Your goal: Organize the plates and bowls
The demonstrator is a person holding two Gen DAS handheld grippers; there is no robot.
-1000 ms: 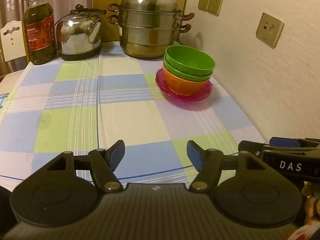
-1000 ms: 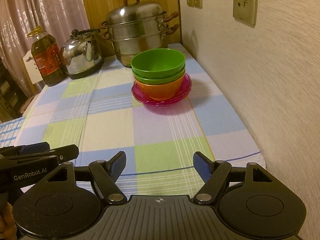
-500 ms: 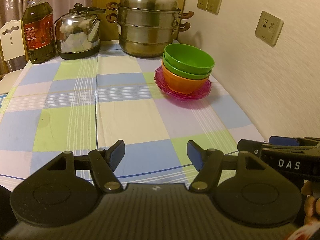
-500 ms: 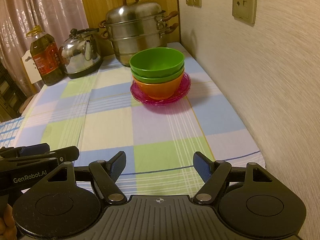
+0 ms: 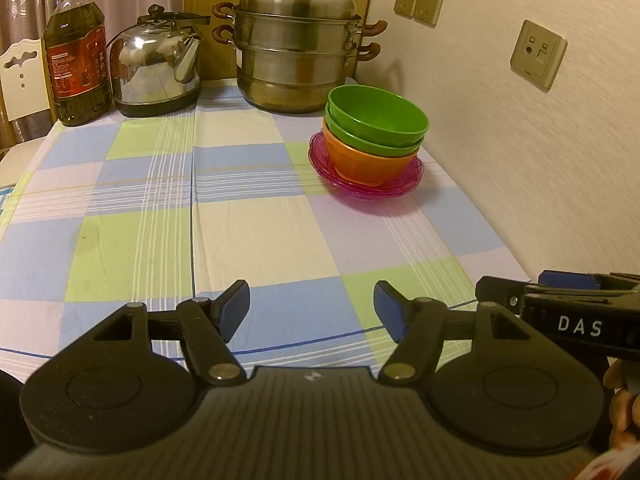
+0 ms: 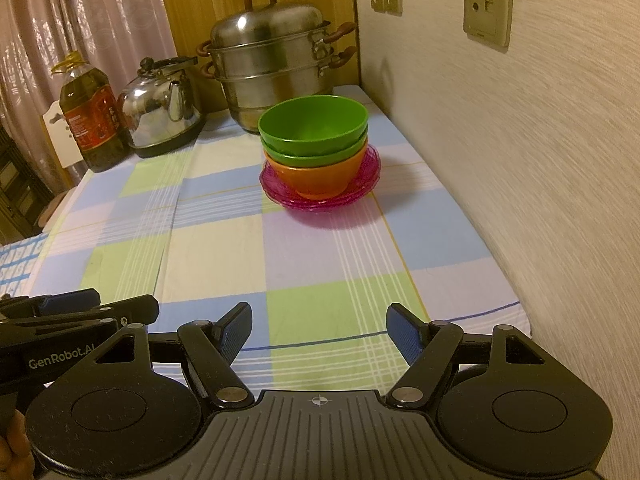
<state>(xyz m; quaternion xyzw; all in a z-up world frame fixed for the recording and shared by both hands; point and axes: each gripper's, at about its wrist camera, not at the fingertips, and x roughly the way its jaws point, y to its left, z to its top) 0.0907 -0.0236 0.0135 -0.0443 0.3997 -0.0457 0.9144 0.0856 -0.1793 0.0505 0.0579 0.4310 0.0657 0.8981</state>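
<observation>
Two green bowls are nested in an orange bowl, which sits on stacked pink plates near the wall at the far right of the checked tablecloth. My left gripper is open and empty, low over the table's near edge, well short of the stack. My right gripper is open and empty, also near the front edge. Each gripper shows at the side of the other's view: the right one, the left one.
A steel steamer pot stands behind the stack. A steel kettle and an oil bottle stand at the back left. The wall with sockets runs along the right edge.
Both grippers have drifted very slightly, so the stack sits a touch different in each view. Their jaws stay open and nothing on the table has moved.
</observation>
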